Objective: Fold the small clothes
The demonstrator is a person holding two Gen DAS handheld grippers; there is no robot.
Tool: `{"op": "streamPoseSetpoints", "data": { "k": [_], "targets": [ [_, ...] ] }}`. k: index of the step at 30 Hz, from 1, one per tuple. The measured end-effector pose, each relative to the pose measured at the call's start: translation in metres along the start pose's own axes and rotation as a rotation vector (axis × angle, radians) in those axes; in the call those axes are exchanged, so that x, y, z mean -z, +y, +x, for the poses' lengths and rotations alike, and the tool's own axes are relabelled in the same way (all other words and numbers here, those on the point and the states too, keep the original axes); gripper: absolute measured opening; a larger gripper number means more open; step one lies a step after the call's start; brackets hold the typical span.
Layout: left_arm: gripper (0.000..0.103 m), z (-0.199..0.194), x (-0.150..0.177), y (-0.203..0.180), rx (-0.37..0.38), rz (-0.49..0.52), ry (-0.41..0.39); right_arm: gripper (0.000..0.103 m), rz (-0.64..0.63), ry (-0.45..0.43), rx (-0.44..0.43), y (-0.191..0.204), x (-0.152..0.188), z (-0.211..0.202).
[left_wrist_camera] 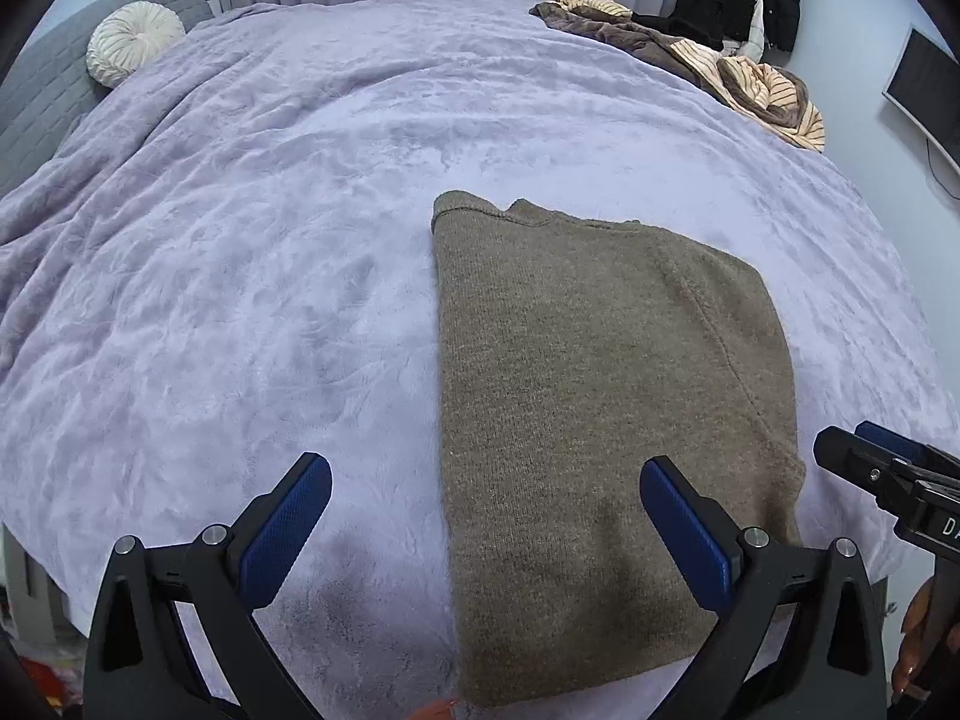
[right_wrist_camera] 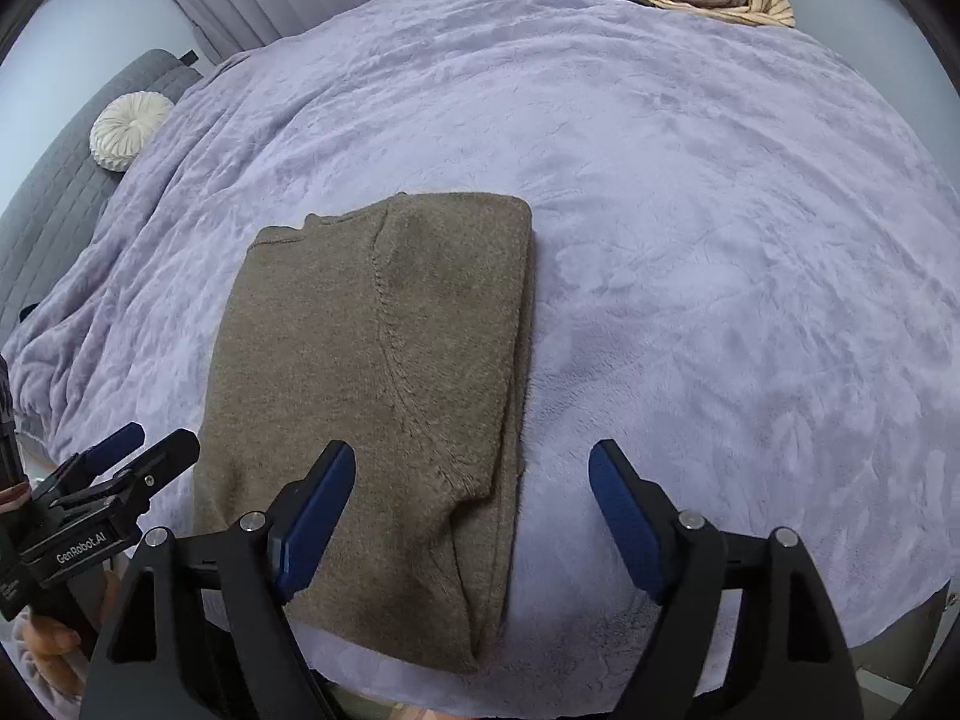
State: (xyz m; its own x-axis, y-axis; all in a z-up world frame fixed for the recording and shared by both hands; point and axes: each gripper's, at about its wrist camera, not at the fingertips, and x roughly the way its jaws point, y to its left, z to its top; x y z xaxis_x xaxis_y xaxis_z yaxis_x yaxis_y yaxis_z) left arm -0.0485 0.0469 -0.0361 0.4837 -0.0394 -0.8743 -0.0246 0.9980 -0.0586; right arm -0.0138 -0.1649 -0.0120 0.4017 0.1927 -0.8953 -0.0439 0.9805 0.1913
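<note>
On the lavender bed [left_wrist_camera: 240, 240], our brown sweater [left_wrist_camera: 588, 396] lies folded at lower centre, both the left hand-held gripper [left_wrist_camera: 486, 522] and right hand-held gripper [right_wrist_camera: 471, 516] gaping empty above it; a snagging pad could undo the fold.

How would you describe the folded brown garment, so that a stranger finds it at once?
A lavender blanket covers the whole bed. Near its front edge lies the brown knit garment, folded into a flat rectangle. The striped clothes at the far corner are crumpled instead.
</note>
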Motion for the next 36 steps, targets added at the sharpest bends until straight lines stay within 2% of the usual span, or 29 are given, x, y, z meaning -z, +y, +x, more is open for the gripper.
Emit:
{"op": "streamPoseSetpoints", "data": {
  "k": [1,4,8,20,36],
  "targets": [
    [0.103,0.000,-0.001,-0.002,-0.005,0.005,0.004,0.090,-0.010,-0.006,0.012,0.004,-0.001,0.000],
    [0.103,0.002,0.000,-0.006,-0.006,0.014,0.024,0.090,-0.026,-0.003,0.037,0.014,-0.005,0.001],
    [0.103,0.000,0.001,-0.010,-0.039,0.014,0.007,0.090,-0.012,0.013,0.045,0.020,-0.006,0.004],
    [0.103,-0.003,-0.004,-0.009,-0.064,0.012,0.009,0.090,-0.007,0.014,0.109,0.022,-0.005,0.007],
    [0.103,-0.001,-0.001,-0.010,-0.069,0.012,0.027,0.090,0.001,0.018,0.108,0.020,-0.003,0.008]
  ]
}}
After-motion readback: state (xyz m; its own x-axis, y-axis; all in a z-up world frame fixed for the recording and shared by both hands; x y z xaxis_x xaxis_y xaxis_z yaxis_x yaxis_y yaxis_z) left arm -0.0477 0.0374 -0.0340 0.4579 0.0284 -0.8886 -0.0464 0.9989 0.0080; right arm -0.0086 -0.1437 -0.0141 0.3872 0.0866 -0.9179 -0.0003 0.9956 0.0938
